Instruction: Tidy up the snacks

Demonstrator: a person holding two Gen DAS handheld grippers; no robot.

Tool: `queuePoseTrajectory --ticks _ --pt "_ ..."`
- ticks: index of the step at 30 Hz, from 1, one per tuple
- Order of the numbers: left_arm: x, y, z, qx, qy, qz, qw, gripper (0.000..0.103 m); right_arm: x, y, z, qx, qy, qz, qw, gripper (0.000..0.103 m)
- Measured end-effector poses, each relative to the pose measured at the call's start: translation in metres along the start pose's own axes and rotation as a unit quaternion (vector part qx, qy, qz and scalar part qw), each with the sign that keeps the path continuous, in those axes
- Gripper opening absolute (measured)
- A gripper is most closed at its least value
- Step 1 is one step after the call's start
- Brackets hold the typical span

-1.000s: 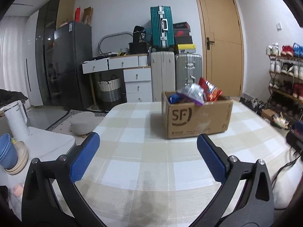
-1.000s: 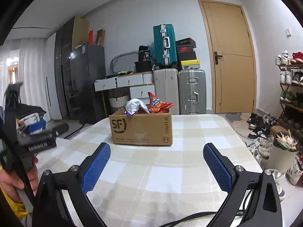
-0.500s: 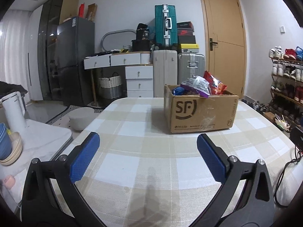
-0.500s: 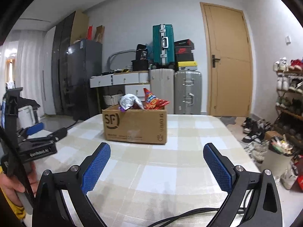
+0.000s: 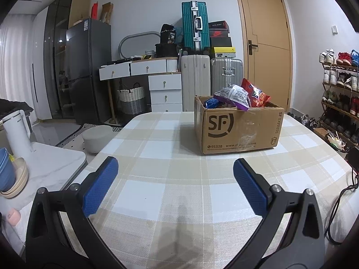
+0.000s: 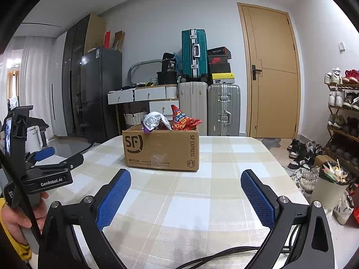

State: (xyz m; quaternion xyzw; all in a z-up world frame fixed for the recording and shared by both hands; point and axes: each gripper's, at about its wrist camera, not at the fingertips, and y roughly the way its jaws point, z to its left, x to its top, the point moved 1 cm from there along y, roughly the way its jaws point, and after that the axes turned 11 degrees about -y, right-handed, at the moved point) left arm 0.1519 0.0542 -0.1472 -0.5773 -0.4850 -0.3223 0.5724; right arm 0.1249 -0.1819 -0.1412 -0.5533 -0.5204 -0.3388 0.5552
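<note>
A brown SF Express cardboard box (image 5: 237,130) (image 6: 160,149) stands on the checked tablecloth (image 5: 179,190) (image 6: 190,201). Snack bags stick out of its top: a red chip bag (image 5: 254,93) (image 6: 182,120), a silver and purple bag (image 5: 233,95) (image 6: 154,120) and a blue packet (image 5: 211,102). My left gripper (image 5: 175,163) is open, well short of the box, with nothing between its blue pads. My right gripper (image 6: 186,174) is open too, just in front of the box and empty. In the right wrist view the left gripper (image 6: 51,157) shows at the left, held by a hand (image 6: 13,215).
A white side counter (image 5: 49,163) left of the table holds a kettle (image 5: 16,132) and stacked bowls (image 5: 11,177). Black cables (image 5: 341,201) (image 6: 224,253) lie on the near right of the table. Suitcases (image 5: 195,29), drawers, a fridge, a door and a shoe rack (image 5: 341,94) line the room.
Both views have drawn a little closer to the box and levelled out. Both grippers stay open and empty. The box and snacks have not moved.
</note>
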Motion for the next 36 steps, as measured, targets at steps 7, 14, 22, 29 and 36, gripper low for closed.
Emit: queuePoseTrajectory --ticks 7,14,22,29,36 --pt "0.001 -0.007 0.005 0.0 -0.003 -0.01 0.9999 0.103 -0.001 -0.001 -0.001 -0.008 0.005 0.0 1.0 0.101" --pt "0.004 -0.025 0.0 0.01 0.01 -0.018 0.9997 0.103 -0.001 -0.001 -0.001 -0.006 0.006 -0.002 1.0 0.101" --pt "0.005 -0.023 0.003 0.007 0.004 -0.005 1.0 0.103 -0.001 -0.001 -0.002 -0.004 0.005 -0.002 1.0 0.101" --pt "0.004 -0.021 0.005 -0.004 -0.001 0.01 0.9999 0.103 -0.001 -0.001 -0.002 -0.004 0.005 -0.002 1.0 0.101" --pt "0.004 -0.023 0.007 -0.007 -0.005 0.007 0.9999 0.103 -0.002 -0.001 -0.002 -0.004 0.005 -0.002 1.0 0.101"
